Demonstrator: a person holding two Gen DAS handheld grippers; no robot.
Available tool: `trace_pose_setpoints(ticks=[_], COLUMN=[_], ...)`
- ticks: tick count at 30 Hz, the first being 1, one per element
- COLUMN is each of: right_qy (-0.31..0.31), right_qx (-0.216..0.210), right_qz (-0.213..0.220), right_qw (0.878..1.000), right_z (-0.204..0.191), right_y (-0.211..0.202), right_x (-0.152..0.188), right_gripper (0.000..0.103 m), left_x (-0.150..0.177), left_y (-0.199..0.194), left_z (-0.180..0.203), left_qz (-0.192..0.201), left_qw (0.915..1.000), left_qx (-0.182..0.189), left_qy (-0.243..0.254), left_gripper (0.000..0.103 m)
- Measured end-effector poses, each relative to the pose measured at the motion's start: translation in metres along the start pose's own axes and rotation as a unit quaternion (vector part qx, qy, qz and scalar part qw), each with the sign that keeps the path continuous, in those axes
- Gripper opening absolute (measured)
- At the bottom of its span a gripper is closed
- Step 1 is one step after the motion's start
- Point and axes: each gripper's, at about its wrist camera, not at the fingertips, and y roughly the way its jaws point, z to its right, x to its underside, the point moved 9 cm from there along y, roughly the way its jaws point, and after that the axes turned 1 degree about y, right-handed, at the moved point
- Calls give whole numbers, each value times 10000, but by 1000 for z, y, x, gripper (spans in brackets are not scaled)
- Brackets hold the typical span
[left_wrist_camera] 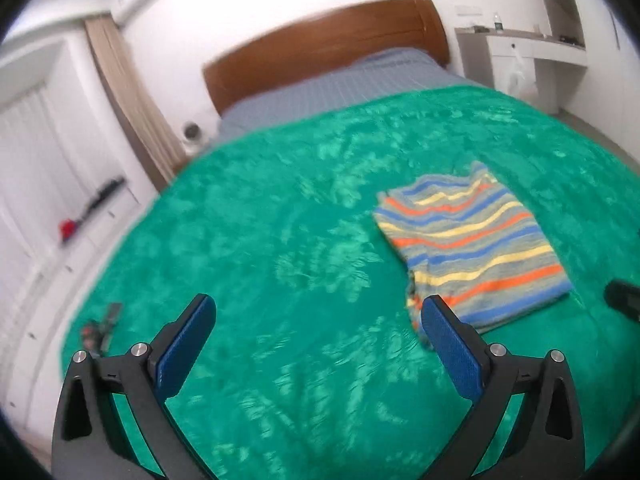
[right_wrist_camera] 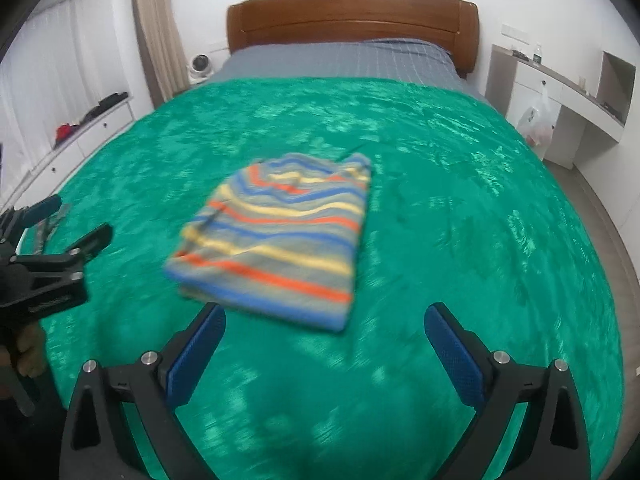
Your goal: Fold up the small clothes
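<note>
Folded striped shirt point(left_wrist_camera: 472, 248) point(right_wrist_camera: 280, 236) flat on the green blanket point(left_wrist_camera: 280, 240) point(right_wrist_camera: 460, 200) covering the bed, at about 2 o'clock from the left gripper point(left_wrist_camera: 318, 320) and 11 o'clock from the right gripper point(right_wrist_camera: 324, 330). Both grippers spread wide, empty, above the blanket, clear of the shirt. Wooden headboard point(left_wrist_camera: 328, 44) point(right_wrist_camera: 352, 16) at 12 o'clock beyond.

no readable text, faint marking on left gripper point(right_wrist_camera: 60, 236) body too blurred to read
</note>
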Motion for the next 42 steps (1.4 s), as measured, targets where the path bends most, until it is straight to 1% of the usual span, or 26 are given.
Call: trace_pose_setpoints(ticks=[1, 2, 3, 5, 8, 12, 17, 23, 26, 35, 39, 42], right_qy=[-25, -76, -116, -200, -200, -199, -109, -4, -21, -93, -80, -66], right_qx=[-14, -17, 7, 117, 186, 242, 191, 174, 215, 345, 345, 351], right_qz=[12, 13, -1, -36, -116, -87, -104, -151, -164, -171, -181, -182], right_qw=[10000, 10000, 9999, 9997, 9996, 9995, 9997, 9997, 9996, 9992, 9992, 9992], right_z=[-6, -14, -18, -24, -28, -31, -36, -38, -40, -39, -38, -37], right_y=[-6, -13, -17, -27, -39, -57, -71, -78, -79, -79, -78, -78], right_x=[5, 8, 11, 16, 21, 21, 23, 28, 28, 26, 26, 26], right_gripper=[99, 99, 99, 100, 102, 103, 103, 103, 103, 102, 103, 103], left_x=[1, 4, 12, 24, 36, 47, 52, 51, 50, 49, 48, 47], left_y=[-8, -14, -23, -35, -45, -57, -72, -83, -84, -87, -91, -94], left_z=[0, -1, -10, -12, -9, -6, -9, -16, -17, -23, -24, -23], left_qz=[43, 13, -45, -324, -569, -775, -778, -834, -868, -737, -670, -643], left_qw=[10000, 9998, 9994, 9964, 9914, 9863, 9870, 9833, 9827, 9855, 9829, 9839], left_qx=[43, 180, 312, 696, 1049, 1311, 1286, 1406, 1424, 1290, 1424, 1408], left_qy=[-29, -100, -166, -361, -539, -639, -566, -797, -799, -817, -952, -893], left_gripper=[103, 103, 103, 103, 103, 103, 103, 103, 103, 103, 103, 103])
